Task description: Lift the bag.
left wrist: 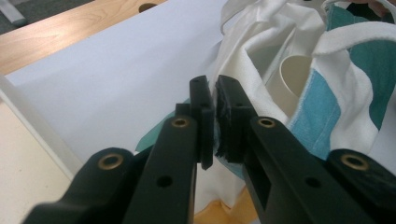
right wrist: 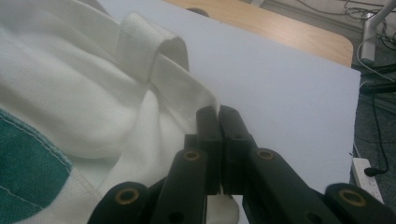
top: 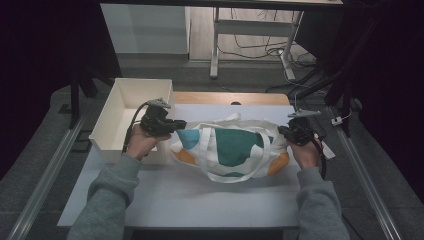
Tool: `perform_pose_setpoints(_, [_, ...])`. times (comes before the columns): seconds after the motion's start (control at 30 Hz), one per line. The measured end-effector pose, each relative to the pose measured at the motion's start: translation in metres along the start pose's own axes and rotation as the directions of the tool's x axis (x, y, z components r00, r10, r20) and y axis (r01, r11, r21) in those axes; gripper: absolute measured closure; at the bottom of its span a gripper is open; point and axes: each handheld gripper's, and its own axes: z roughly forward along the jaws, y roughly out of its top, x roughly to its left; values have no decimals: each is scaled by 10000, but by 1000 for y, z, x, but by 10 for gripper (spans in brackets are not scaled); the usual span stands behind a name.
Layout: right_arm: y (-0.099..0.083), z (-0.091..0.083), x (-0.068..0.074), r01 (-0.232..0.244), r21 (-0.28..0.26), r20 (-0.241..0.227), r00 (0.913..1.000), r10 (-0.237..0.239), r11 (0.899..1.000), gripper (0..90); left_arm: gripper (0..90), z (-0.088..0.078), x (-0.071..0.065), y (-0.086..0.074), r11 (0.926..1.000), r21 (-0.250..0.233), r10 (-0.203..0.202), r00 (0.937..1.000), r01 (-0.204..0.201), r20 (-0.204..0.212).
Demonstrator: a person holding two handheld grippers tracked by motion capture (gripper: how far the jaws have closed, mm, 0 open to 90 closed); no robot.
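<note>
Item: cloth bag (top: 231,149), white with teal, blue and orange patches, lying across the middle of the white-covered table (top: 200,200), its looped straps falling over the near side.

Left hand-held gripper (top: 179,125): jaws clenched, pinching the bag's left edge; in the left gripper view the fabric is sitting between the pads, and a pale rounded thing (left wrist: 296,77) is showing inside the bag's open mouth.

Right hand-held gripper (top: 283,130): jaws clenched, gripping the bag's right edge.

Also present: a white open box (top: 120,107), standing at the table's left, just beside the left hand-held gripper.
</note>
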Motion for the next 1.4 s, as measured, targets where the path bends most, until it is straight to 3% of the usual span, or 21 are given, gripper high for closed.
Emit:
perform_pose_setpoints(0.03, [1,-1,0,4,-53,21,10000,-3,10000,866,849,0,0,0,10000,-11,21,10000,-21,27])
perform_pose_setpoints(0.1, [1,-7,2,-106,-456,146,9998,112,9989,744,811,-3,-3,0,9995,-279,125,9999,-126,-56])
perform_pose_setpoints(0.13, [2,-11,2,-209,-779,255,9994,229,9967,647,732,-6,-4,0,9988,-450,174,9998,-179,-116])
perform_pose_setpoints(0.2, [4,-21,1,-532,-1489,48,9985,545,9874,543,567,-11,-7,0,9965,-804,235,9997,-243,-110])
perform_pose_setpoints(0.27, [5,-32,2,-796,-2047,-223,9968,767,9756,495,461,-17,-12,0,9933,-1099,364,9993,-370,-78])
perform_pose_setpoints(0.4, [9,-51,12,-555,-2737,-597,9974,406,9602,457,348,-27,-22,-1,9894,-1325,574,9980,-602,-250])
perform_pose_setpoints(0.73, [2,-74,41,271,-3439,-1439,9863,-812,9386,443,267,-53,-38,-17,9786,-1756,913,9912,-1072,-963])
perform_pose_setpoints(1.03, [-19,-82,53,638,-3476,-1644,9781,-1278,9355,435,242,-64,-33,-51,9797,-1871,467,9900,-714,-1329])
perform_pose_setpoints(1.3, [-40,-87,58,748,-3327,-1550,9790,-1327,9401,434,245,-73,-31,-82,9819,-1799,325,9882,-595,-1497])
perform_pose_setpoints(1.4, [-49,-90,60,880,-3366,-1429,9793,-1432,9375,434,249,-74,-32,-93,9836,-1704,329,9881,-587,-1505])
